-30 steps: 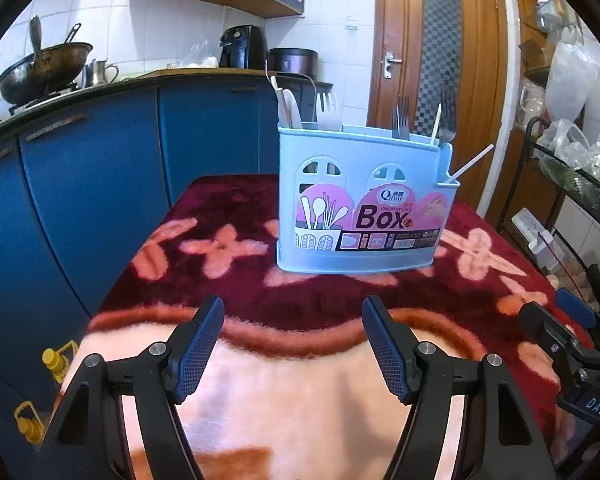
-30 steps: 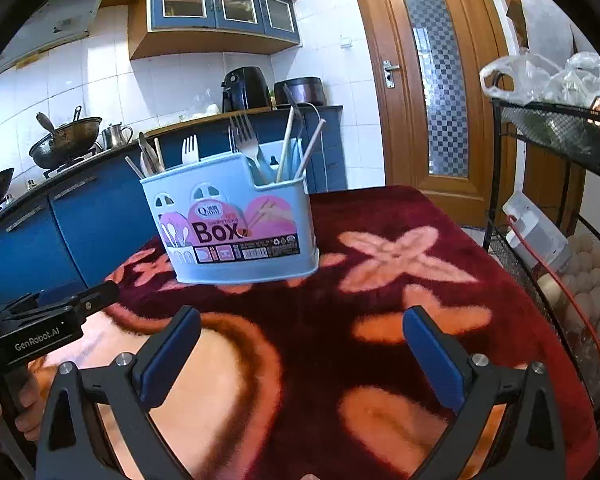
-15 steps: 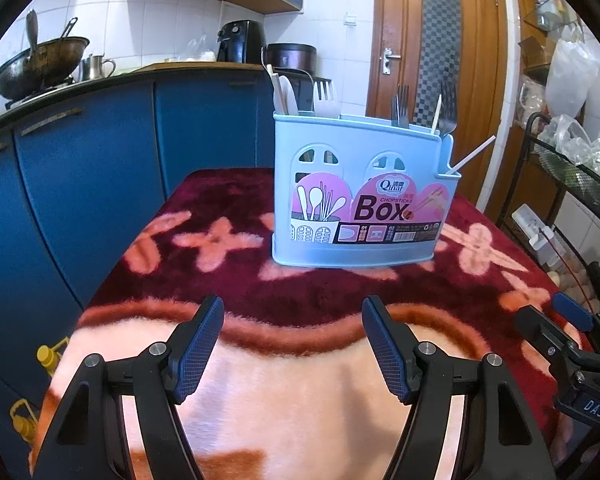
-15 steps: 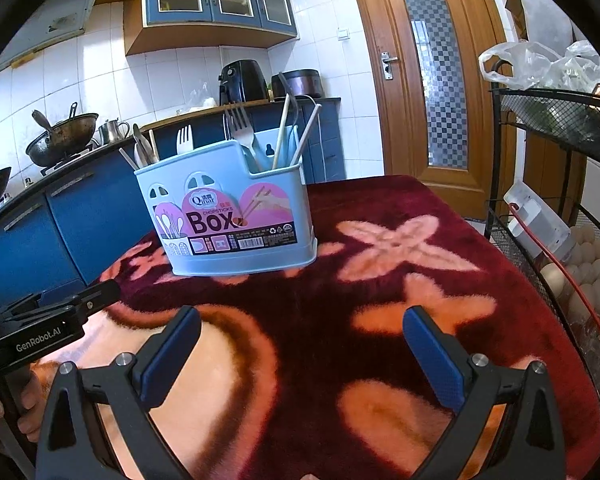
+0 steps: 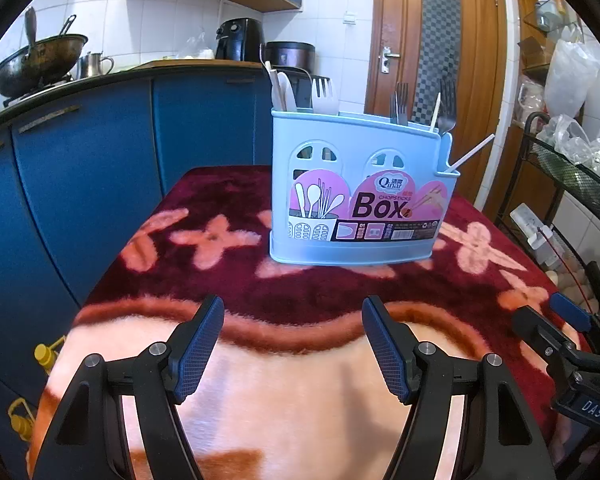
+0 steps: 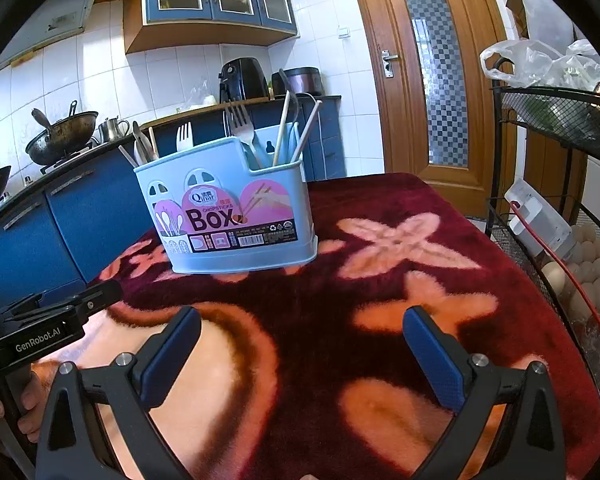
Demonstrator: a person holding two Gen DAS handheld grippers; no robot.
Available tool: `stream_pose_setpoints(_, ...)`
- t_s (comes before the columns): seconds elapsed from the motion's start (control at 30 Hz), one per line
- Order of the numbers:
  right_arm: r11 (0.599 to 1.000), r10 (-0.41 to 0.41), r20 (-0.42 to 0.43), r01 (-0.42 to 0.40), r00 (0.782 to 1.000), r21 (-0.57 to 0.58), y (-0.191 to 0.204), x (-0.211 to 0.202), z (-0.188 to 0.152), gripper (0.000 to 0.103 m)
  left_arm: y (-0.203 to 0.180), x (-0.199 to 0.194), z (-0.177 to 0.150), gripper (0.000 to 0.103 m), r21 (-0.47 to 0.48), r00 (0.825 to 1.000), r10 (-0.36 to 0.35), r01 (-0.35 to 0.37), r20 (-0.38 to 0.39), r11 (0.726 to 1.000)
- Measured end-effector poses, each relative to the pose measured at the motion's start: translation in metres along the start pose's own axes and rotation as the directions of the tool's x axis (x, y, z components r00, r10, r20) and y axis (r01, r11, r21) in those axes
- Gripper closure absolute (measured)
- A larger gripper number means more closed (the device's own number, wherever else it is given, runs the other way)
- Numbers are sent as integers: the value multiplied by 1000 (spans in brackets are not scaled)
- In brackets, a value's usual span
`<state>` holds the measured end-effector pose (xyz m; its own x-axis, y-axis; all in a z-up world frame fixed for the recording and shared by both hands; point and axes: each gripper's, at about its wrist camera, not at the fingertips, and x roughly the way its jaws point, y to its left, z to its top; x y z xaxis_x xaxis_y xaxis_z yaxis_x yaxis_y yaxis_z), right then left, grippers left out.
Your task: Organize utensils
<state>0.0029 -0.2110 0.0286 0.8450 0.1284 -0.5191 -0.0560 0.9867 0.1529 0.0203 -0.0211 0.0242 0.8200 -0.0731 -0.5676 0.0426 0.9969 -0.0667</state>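
Observation:
A light blue utensil box (image 5: 360, 188) (image 6: 228, 216) with a pink "Box" label stands upright on the dark red flowered cloth (image 5: 204, 280) (image 6: 380, 320). Forks (image 5: 446, 104) (image 6: 242, 124), spoons (image 5: 282, 92) and chopsticks (image 6: 306, 132) stick out of its compartments. My left gripper (image 5: 292, 320) hovers open over the cloth, well short of the box, with nothing between its fingers. My right gripper (image 6: 300, 332) is open too and empty, in front of the box and to its right. A hand (image 6: 4, 404) holds the left gripper's body (image 6: 40, 332), seen at the right wrist view's left edge.
Blue kitchen cabinets (image 5: 80, 168) line the left side, with a wok (image 5: 36, 60) and an air fryer (image 5: 240, 40) on the counter. A wire rack (image 6: 560, 240) with eggs (image 6: 592, 264) and plastic bags stands right of the table. A wooden door (image 5: 432, 52) is behind.
Both views tilted up slightly, so the box sits a little lower in the frames. Both grippers stay open and nothing on the cloth has moved.

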Motion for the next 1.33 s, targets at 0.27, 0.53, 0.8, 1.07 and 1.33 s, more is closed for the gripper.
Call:
stream_pose_setpoints(0.27, 1000, 1, -1, -1, 1000, 1, 0, 0, 0, 0, -1, 0, -1, 30, 0, 1000, -1, 1, 0, 1000)
stream_pose_setpoints(0.53, 1000, 1, -2, -1, 1000, 3, -1, 0, 0, 0, -1, 0, -1, 30, 0, 1000, -1, 1, -1, 1000)
stream_pose_setpoints(0.8, 1000, 0, -4, 0, 1000, 5, -1, 1, -1, 0, -3, 2, -1, 30, 0, 1000, -3, 3, -3, 1000)
stream_pose_setpoints(1.07, 1000, 1, -7, -1, 1000, 10, -1, 0, -4, 0, -4, 2, -1, 30, 1, 1000, -4, 4, -6, 1000)
stream_pose_setpoints(1.33, 1000, 1, -9, -1, 1000, 12, -2, 0, -5, 0, -5, 4, -1, 30, -1, 1000, -10, 10, -12, 1000)
